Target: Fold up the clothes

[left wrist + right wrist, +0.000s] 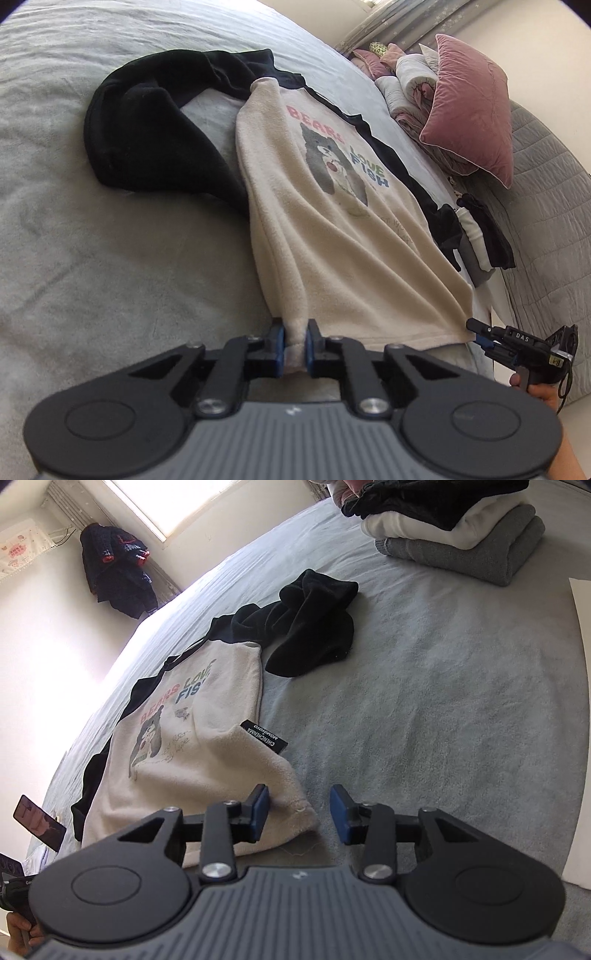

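A cream fleece sweatshirt (332,229) with black sleeves and a bear print lies face up on the grey bed. My left gripper (295,347) is shut on its bunched hem at one bottom corner. One black sleeve (147,133) curls out over the blanket. In the right wrist view the same sweatshirt (192,738) lies ahead, its other black sleeve (310,627) crumpled beside it. My right gripper (299,812) stands open, with the other hem corner (295,812) lying between its blue pads. The right gripper (480,334) also shows at that corner in the left wrist view.
A folded stack of grey, white and black clothes (461,528) sits further up the bed (443,701). Pink pillows (469,110) and bedding pile at the headboard. A dark garment (118,572) hangs by the window. A phone (38,821) lies near the bed edge.
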